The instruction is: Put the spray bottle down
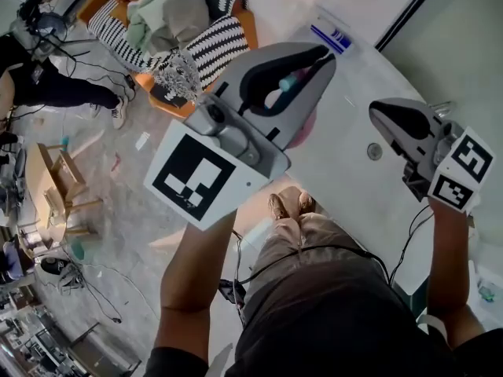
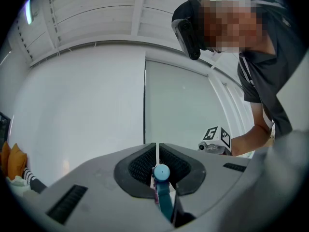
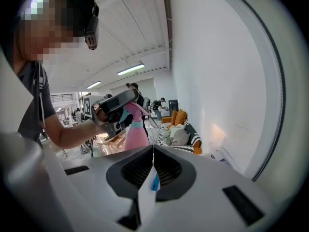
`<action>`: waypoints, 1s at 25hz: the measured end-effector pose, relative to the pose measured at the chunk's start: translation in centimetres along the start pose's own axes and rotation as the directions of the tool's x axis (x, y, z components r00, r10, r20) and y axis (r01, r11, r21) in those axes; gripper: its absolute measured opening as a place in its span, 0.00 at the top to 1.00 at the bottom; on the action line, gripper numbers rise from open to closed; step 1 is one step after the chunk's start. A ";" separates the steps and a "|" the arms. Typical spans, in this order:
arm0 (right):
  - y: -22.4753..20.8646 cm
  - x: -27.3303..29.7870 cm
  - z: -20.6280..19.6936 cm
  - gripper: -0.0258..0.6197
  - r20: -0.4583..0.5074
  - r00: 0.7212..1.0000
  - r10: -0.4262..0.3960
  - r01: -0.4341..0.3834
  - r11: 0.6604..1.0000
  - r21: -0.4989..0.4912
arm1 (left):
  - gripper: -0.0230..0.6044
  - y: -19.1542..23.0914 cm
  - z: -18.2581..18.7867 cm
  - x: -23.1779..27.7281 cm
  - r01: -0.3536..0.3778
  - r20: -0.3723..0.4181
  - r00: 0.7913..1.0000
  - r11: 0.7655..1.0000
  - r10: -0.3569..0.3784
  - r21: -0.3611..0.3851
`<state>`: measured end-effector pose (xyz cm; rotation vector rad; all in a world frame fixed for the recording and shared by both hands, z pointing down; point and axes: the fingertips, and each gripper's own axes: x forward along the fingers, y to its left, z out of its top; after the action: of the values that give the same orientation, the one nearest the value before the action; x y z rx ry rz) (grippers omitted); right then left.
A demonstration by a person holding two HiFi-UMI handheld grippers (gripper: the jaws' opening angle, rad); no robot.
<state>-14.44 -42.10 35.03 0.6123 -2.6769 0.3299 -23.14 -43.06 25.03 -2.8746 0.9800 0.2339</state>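
My left gripper (image 1: 324,56) is raised in the middle of the head view, shut on the teal head (image 1: 288,82) of a pink spray bottle (image 1: 303,127) that hangs below the jaws. In the left gripper view the teal nozzle (image 2: 161,172) sits between the closed pads. The right gripper view shows the pink bottle (image 3: 135,132) under the left gripper (image 3: 114,104), held in the air. My right gripper (image 1: 377,113) is over the white table (image 1: 338,171), to the right of the bottle. Its jaws are closed, with a thin white strip with a blue tab (image 3: 154,181) between them.
A small round fitting (image 1: 375,151) is set in the table, and a blue-and-white item (image 1: 331,34) lies at its far end. An orange sofa with striped cushions (image 1: 206,42) stands beyond. Cables, wooden frames (image 1: 56,181) and a standing person (image 1: 47,77) occupy the floor at left.
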 end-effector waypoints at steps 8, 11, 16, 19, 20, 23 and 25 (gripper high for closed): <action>-3.0 0.9 -1.1 0.95 -0.021 0.999 0.024 -0.024 1.000 0.019 | 0.93 1.7 -2.5 2.7 -0.018 -0.013 1.000 0.999 0.018 -0.035; -4.4 1.4 -1.2 0.95 -0.027 0.999 0.030 -0.029 0.999 0.027 | 0.93 2.6 -3.5 4.0 -0.023 -0.019 1.000 0.999 0.022 -0.046; -5.7 2.1 -2.1 0.95 -0.022 0.999 0.030 -0.029 0.999 0.036 | 0.93 3.0 -5.0 5.3 -0.028 -0.010 1.000 0.997 0.027 -0.075; -6.7 2.7 -2.5 0.95 -0.022 0.999 0.038 -0.037 0.998 0.056 | 0.93 3.8 -6.3 6.0 -0.038 -0.036 0.999 0.995 0.034 -0.089; -7.2 2.8 -2.6 0.95 -0.022 0.999 0.039 -0.038 0.997 0.061 | 0.93 4.1 -6.9 6.4 -0.041 -0.044 0.998 0.995 0.037 -0.089; -8.8 3.0 -3.1 0.95 -0.019 0.999 0.037 -0.035 0.997 0.072 | 0.93 5.2 -8.3 7.3 -0.048 -0.045 0.998 0.996 0.044 -0.073; -9.5 3.2 -3.4 0.95 -0.019 0.999 0.034 -0.032 0.996 0.082 | 0.93 6.0 -9.1 7.7 -0.055 -0.043 0.998 0.995 0.052 -0.078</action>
<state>-11.76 -50.59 40.76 0.5863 -2.6669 0.4547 -19.73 -53.64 32.43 -2.9378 1.0798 0.2233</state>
